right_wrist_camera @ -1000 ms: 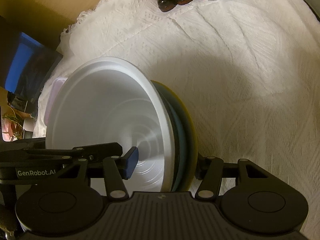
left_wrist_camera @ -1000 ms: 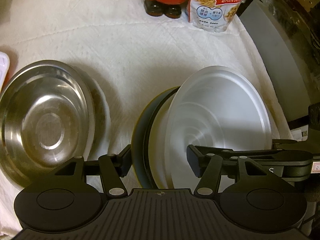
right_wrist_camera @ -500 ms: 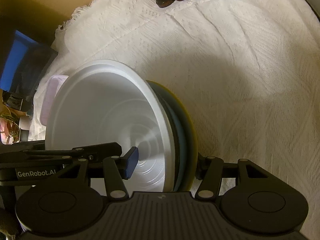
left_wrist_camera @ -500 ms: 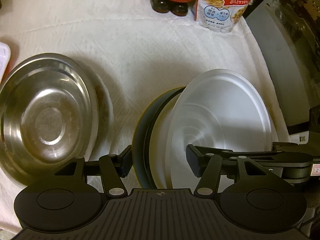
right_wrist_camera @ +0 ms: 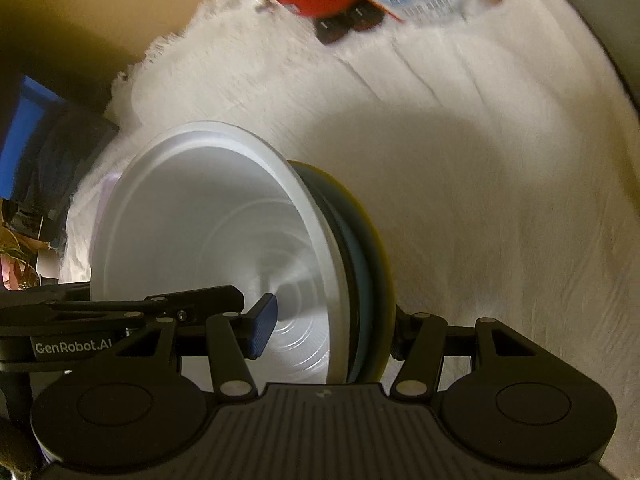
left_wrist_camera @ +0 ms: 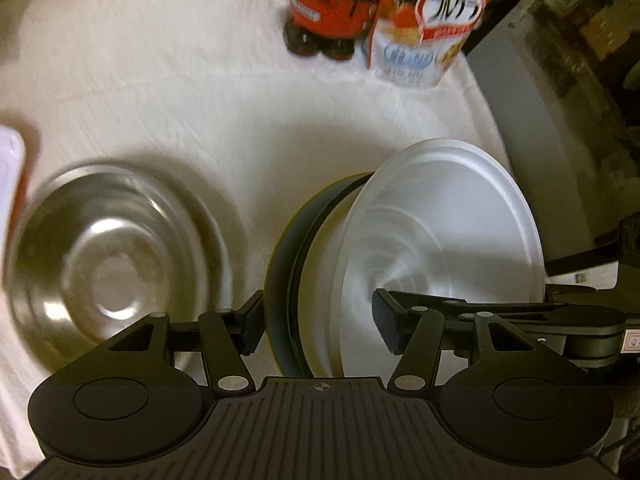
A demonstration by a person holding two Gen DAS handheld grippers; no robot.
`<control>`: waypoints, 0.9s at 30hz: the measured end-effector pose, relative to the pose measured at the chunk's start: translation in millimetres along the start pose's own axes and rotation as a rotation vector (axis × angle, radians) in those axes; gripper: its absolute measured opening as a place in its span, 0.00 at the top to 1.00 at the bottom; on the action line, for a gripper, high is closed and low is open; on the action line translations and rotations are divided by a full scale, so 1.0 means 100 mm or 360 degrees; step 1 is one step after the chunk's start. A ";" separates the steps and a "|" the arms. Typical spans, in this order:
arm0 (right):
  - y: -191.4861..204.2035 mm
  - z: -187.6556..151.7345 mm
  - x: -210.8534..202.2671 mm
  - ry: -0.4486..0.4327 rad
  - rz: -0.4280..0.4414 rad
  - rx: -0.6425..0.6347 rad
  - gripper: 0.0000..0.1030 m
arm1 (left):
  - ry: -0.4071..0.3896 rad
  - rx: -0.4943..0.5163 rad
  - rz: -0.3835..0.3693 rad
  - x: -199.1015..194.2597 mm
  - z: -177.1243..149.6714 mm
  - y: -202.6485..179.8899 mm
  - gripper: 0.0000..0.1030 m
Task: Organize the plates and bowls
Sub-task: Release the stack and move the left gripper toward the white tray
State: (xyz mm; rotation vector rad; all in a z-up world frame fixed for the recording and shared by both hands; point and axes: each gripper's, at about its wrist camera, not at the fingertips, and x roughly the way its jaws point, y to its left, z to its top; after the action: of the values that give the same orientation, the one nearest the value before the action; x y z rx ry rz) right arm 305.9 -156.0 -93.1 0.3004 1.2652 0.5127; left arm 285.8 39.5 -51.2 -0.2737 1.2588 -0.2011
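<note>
A white textured cloth (left_wrist_camera: 208, 92) covers the supporting surface and fills most of both views, its fringed edge showing at the upper left of the right wrist view. On it, at the top of the left wrist frame, stand dark bottles in a red wrap (left_wrist_camera: 332, 4) with a cereal bag (left_wrist_camera: 424, 28) just to their right. A steel bowl (left_wrist_camera: 108, 264) sits at lower left, blurred, and a pale flat object (left_wrist_camera: 10, 176) shows at the left edge.
</note>
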 end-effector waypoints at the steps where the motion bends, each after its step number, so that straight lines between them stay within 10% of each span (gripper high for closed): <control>1: 0.09 0.02 -0.05 -0.0015 0.0000 -0.0019 0.46 | -0.0025 0.0013 -0.0002 -0.12 0.03 0.04 0.41; 13: 1.47 0.21 0.45 -0.0034 0.0075 -0.0266 0.47 | -0.0176 -0.0101 0.0081 -0.82 -0.05 1.25 0.42; 25: 1.61 0.18 1.18 0.0227 0.0060 -0.0170 0.47 | -0.0042 -0.0020 0.0162 -0.49 -0.13 1.77 0.43; 27: 1.60 0.15 1.22 0.0227 0.0033 -0.0174 0.47 | -0.0076 0.0079 0.0212 -0.49 -0.14 1.72 0.57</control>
State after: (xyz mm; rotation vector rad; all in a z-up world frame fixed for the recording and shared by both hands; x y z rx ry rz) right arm 313.3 44.5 -111.8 0.1880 1.3676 0.6276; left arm 257.7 216.4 -64.7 -0.1505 1.2183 -0.1105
